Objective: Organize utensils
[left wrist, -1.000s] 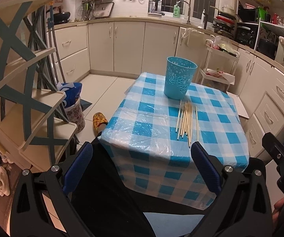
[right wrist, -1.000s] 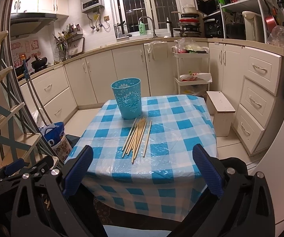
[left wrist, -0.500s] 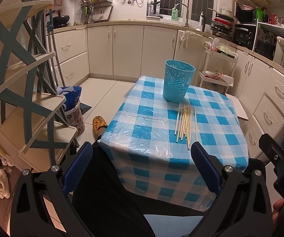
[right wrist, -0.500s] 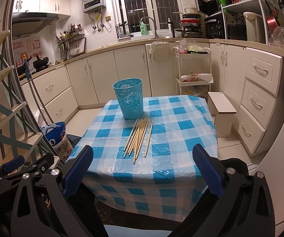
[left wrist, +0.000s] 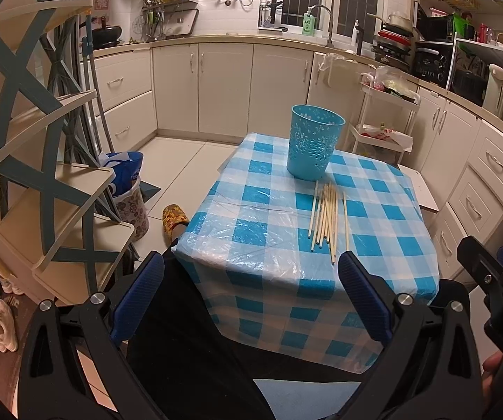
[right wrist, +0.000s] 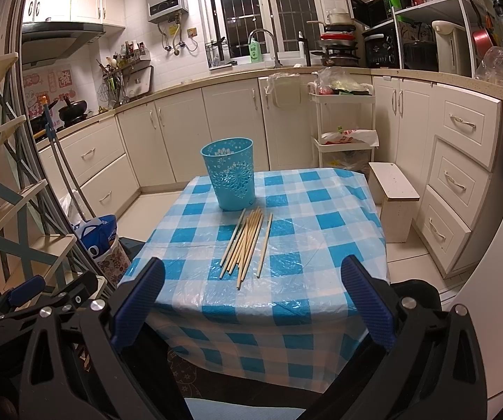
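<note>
Left gripper [left wrist: 250, 273]: jaws spread wide, nothing between the blue pads [left wrist: 139, 297]; held off the near edge of the tabletop, short of the cloth.
Right gripper [right wrist: 252, 274]: jaws spread wide, empty; held off the near edge as well. Seen also at the right margin of the left wrist view.
Tabletop [right wrist: 328, 245]: small, covered in a blue-and-white checked cloth under clear plastic film; cloth hangs down over the near side.
Chopsticks [right wrist: 246, 241]: loose bundle of pale wooden sticks lying flat near the middle of the tabletop, roughly parallel, far ends pointing at the cup. One stick lies a little apart on the right of the bundle. Same bundle in the left wrist view [left wrist: 326, 218].
Cup [right wrist: 229, 173]: light-blue perforated holder, upright, on the far half of the tabletop, just beyond the far ends of the chopsticks. Contact between sticks and cup base: cannot tell. Inside of cup: not visible.
Left of tabletop: slatted cream-and-teal shelf rack [left wrist: 41, 161]; blue bag [left wrist: 125, 171] on the floor beside it.
Right of tabletop: white stool [right wrist: 393, 192] against the drawer units.
Background: cream kitchen cabinets, sink under a dark window.
</note>
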A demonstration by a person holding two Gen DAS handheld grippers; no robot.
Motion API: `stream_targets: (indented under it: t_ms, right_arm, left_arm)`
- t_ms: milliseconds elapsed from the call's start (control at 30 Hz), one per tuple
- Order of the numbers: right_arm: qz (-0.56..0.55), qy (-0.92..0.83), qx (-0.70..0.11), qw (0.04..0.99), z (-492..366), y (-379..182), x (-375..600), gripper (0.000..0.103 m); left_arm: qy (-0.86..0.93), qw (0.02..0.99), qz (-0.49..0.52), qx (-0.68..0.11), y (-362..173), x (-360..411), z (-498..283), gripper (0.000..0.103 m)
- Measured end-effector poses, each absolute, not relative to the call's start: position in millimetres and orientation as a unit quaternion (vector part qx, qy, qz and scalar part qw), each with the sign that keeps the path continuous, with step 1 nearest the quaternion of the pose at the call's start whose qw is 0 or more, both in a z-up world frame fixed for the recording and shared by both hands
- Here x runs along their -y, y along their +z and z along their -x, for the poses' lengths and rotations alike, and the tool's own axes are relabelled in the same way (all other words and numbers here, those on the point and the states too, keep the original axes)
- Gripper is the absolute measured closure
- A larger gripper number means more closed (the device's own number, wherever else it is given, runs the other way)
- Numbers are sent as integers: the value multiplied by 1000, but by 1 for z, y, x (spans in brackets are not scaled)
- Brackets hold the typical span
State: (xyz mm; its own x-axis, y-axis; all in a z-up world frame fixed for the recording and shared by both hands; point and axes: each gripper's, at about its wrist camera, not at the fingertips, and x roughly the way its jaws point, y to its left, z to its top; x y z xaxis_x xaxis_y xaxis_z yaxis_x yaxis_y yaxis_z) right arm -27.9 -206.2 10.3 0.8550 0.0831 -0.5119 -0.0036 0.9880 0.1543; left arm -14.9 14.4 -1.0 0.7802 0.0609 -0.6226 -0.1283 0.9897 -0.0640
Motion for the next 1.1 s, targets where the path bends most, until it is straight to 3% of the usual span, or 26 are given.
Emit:
stream_targets:
  t_ms: [1100]
  right_arm:
    - [-72, 24, -271, 960, 26, 10, 205, 6]
  left_arm:
    - [38, 940, 53, -336, -4, -5, 9, 7]
